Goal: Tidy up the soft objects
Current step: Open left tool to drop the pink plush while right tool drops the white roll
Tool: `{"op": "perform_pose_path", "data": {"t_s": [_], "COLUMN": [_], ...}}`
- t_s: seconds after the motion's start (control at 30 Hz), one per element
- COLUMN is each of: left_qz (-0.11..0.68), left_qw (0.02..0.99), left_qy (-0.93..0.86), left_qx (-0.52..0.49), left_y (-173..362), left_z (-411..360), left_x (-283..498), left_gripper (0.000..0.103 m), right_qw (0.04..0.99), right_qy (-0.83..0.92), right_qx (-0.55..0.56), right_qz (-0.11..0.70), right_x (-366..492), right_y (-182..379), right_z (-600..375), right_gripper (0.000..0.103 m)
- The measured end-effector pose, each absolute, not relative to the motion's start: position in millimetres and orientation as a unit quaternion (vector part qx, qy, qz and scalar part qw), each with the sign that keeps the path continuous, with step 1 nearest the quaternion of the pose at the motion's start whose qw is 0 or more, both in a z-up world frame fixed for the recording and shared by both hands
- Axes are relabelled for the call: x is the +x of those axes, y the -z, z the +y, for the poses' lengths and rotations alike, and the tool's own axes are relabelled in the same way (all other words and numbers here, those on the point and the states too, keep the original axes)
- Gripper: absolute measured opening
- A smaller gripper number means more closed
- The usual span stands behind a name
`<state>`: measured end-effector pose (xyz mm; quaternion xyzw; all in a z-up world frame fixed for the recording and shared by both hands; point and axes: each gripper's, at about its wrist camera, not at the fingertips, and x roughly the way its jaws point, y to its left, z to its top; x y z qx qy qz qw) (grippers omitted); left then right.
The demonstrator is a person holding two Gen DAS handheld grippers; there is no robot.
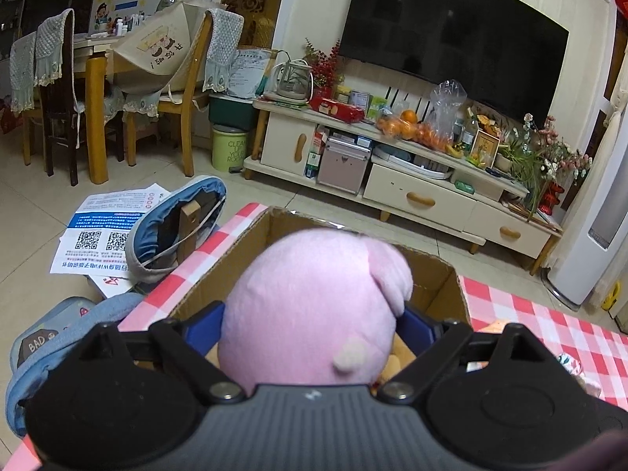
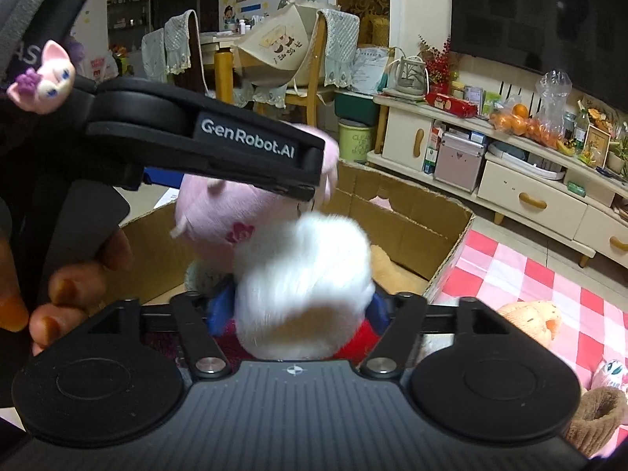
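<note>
My left gripper (image 1: 310, 322) is shut on a pink plush toy (image 1: 310, 306) and holds it over an open cardboard box (image 1: 443, 274). In the right wrist view the same pink plush (image 2: 219, 216) hangs under the left gripper's black body (image 2: 204, 145), over the box (image 2: 412, 216). My right gripper (image 2: 302, 310) is shut on a fluffy white plush toy (image 2: 306, 274) with red at its base, held at the box's near edge. A tan plush (image 2: 386, 271) lies inside the box.
The box stands on a red-and-white checked cloth (image 2: 522, 274). A peach plush (image 2: 530, 318) and a brown knitted item (image 2: 596, 420) lie on the cloth at right. A TV cabinet (image 1: 412, 180) stands behind. Papers (image 1: 102, 231) and blue slippers (image 1: 180, 227) lie on the floor at left.
</note>
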<state>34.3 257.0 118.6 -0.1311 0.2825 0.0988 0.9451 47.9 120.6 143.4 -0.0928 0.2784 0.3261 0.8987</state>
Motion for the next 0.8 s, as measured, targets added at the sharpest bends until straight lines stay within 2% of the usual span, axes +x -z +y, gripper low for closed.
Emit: {"op": "perform_pose_path", "data": {"t_s": [0.1,0.33,0.8], "left_qz": [0.275,0.225,0.228], "left_qw": [0.948,0.960,0.962], "left_qy": [-0.093,-0.090,-0.086], "left_qx": [-0.130,-0.136,-0.119], "left_y": [-124.1,-146.5,-144.7], "left_z": [254.1,248.7,237.5], "left_x": [32.1,15.6,13.4], "left_gripper": [0.093,0.097,0.099], "right_qw": [0.899,0.916,0.949], "right_qy": [-0.331,-0.312,-0.225], "right_qx": [-0.080,-0.070,-0.008], "right_qz": [0.274,0.242,0.223], "right_x": [43.5,26.0,8.3], "right_y": [-146.7,-162.8,-162.9], "right_z": [114.0,94.5,30.2], "right_gripper": [0.099,0.100,0.101]}}
